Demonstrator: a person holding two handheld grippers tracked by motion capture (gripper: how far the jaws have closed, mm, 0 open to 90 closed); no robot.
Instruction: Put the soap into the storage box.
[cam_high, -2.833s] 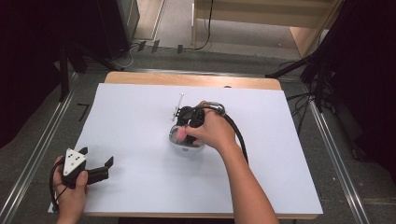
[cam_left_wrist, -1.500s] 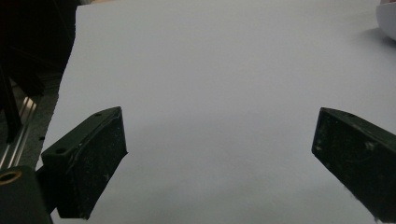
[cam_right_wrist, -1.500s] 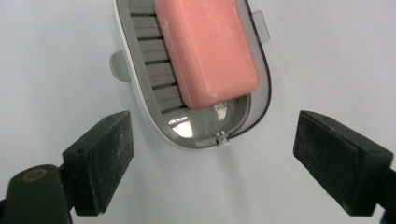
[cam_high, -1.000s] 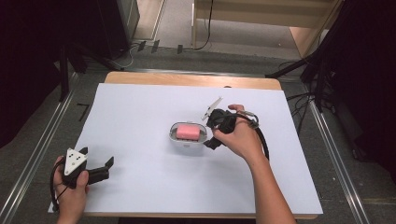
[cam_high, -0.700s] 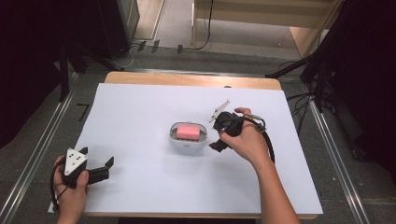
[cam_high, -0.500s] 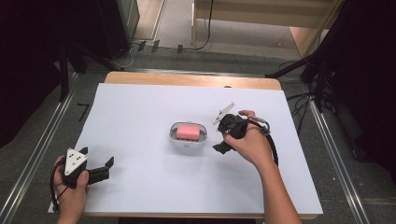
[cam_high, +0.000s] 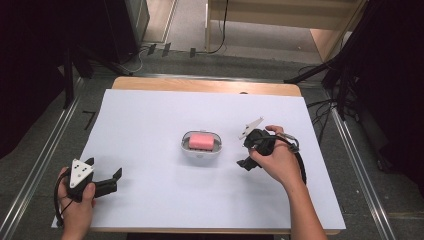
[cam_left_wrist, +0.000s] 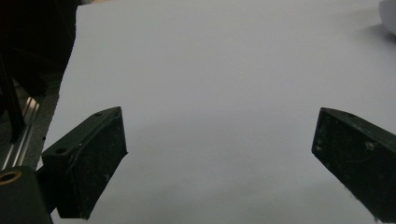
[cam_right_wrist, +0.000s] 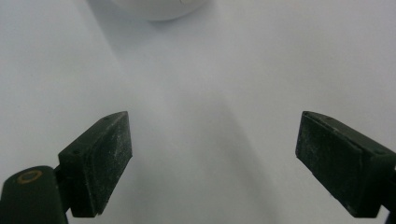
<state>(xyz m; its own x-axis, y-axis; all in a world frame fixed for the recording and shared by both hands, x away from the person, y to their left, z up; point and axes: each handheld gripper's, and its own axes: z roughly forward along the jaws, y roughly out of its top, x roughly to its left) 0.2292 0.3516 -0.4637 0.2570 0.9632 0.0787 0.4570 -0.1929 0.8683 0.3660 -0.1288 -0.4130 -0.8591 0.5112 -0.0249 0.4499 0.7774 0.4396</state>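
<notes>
A small white dish (cam_high: 201, 150) with a pink block (cam_high: 201, 141) in it sits near the middle of the white sheet; its rim (cam_right_wrist: 156, 10) peeks in at the top of the right gripper view. My right gripper (cam_high: 245, 154) hovers just right of the dish, apart from it, and stands open with nothing between its jaws (cam_right_wrist: 212, 161). My left gripper (cam_high: 116, 179) rests at the front left of the sheet, far from the dish, also open and empty (cam_left_wrist: 219, 163).
The white sheet (cam_high: 150, 115) covers most of the wooden table (cam_high: 200, 84). Metal rails (cam_high: 30, 170) run along both sides, with cables and dark stands on the floor beyond. A corner of the dish (cam_left_wrist: 388, 14) is at the top right of the left gripper view.
My right gripper has left the dish and moved to the right and toward the front, a little lower, leaving the pink block in the dish. The left gripper has stayed put.
</notes>
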